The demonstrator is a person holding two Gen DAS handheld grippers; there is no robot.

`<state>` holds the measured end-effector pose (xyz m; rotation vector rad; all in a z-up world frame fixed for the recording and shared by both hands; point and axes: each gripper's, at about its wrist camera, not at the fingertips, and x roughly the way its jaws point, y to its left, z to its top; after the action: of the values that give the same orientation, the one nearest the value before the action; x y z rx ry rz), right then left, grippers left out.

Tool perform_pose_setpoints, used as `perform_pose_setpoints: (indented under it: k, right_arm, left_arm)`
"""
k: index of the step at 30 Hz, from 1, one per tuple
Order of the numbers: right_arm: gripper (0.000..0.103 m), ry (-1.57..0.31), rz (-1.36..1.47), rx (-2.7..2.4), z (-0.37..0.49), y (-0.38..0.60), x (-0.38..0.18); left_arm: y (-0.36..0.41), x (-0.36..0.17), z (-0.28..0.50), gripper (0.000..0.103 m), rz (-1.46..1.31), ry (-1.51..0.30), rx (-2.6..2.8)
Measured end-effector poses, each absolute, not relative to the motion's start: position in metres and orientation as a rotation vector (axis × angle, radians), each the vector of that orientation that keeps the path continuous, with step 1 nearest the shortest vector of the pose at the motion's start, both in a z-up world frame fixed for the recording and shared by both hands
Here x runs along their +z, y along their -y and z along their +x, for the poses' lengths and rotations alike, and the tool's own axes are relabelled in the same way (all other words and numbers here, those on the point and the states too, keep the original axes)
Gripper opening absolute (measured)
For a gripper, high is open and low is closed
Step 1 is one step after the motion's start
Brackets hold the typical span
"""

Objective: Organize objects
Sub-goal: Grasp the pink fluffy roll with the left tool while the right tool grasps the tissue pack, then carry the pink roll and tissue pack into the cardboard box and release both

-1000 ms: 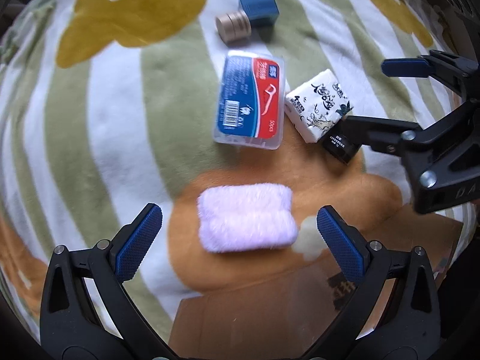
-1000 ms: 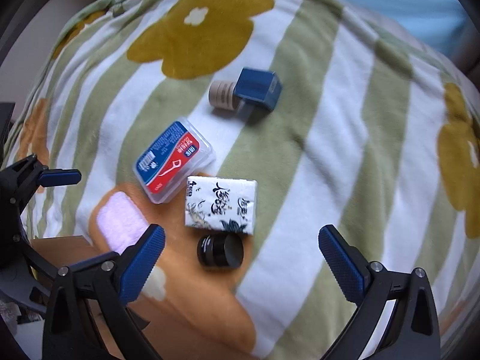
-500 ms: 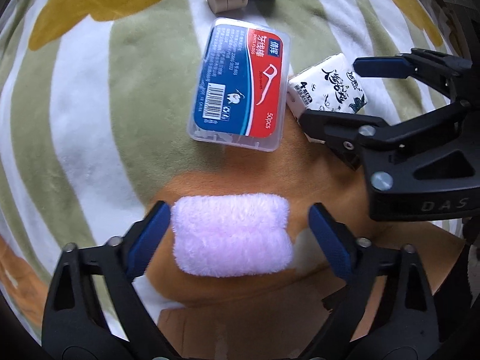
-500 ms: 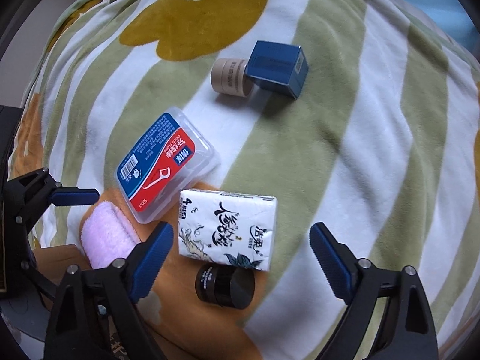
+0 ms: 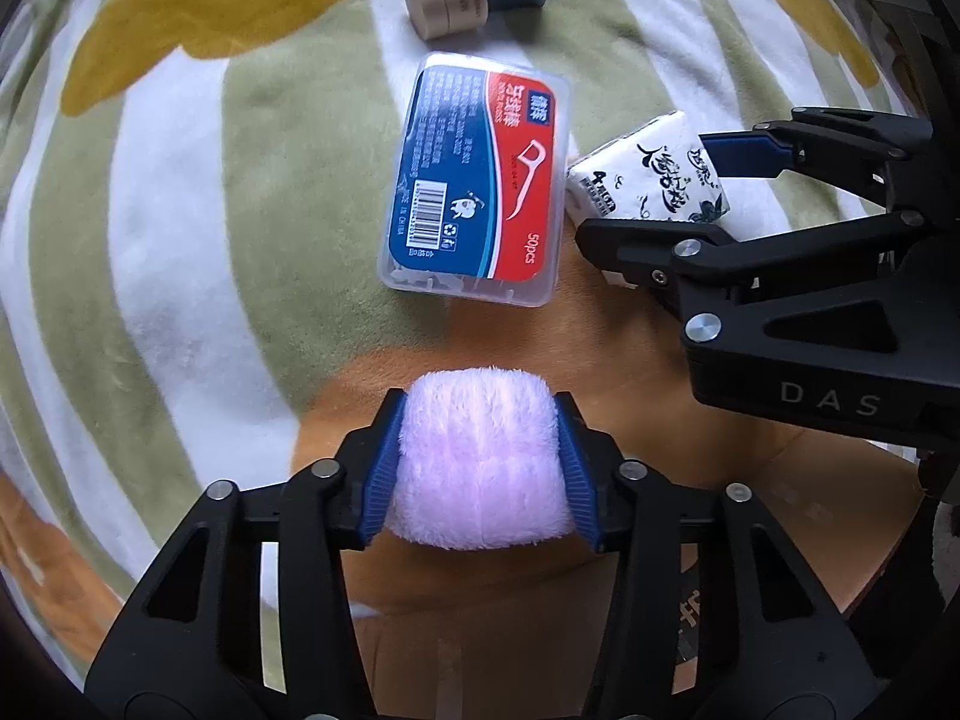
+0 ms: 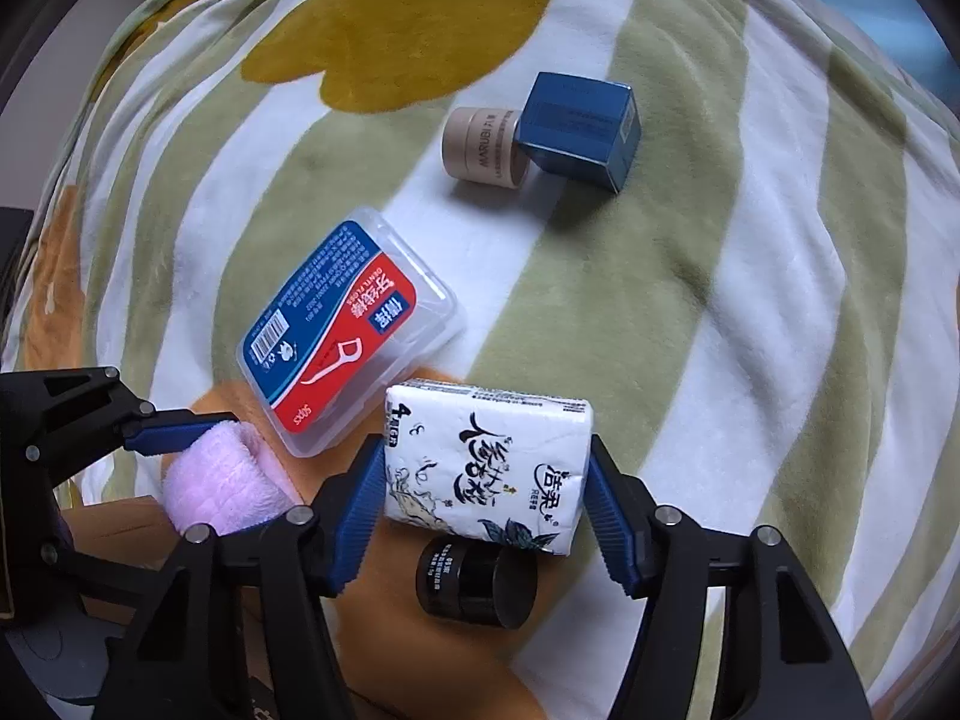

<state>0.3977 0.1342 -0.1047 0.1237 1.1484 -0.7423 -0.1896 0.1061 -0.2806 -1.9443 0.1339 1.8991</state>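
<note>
Both claws, wide apart 1 second ago, are closing: left claw (image 5: 480, 468) pinches the pink towel (image 5: 480, 456), right claw (image 6: 486, 510) brackets the tissue pack (image 6: 486, 468); lifts seem next.

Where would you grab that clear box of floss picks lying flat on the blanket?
Probably from above, across the two long sides of the floss pick box. It lies flat, label up, so its narrower width suits the fingers; both long edges look free, though the tissue pack crowds one corner.
</note>
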Motion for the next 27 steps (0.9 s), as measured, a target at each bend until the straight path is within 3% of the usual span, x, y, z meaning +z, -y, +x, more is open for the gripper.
perform_pose_setpoints:
  k: [27]
  right_arm:
    - [0.058,-1.030,0.137,-0.832,0.385,-0.186,-0.040]
  left_arm:
    - [-0.062,-0.205,-0.166,0.038,-1.739,-0.029,2.000]
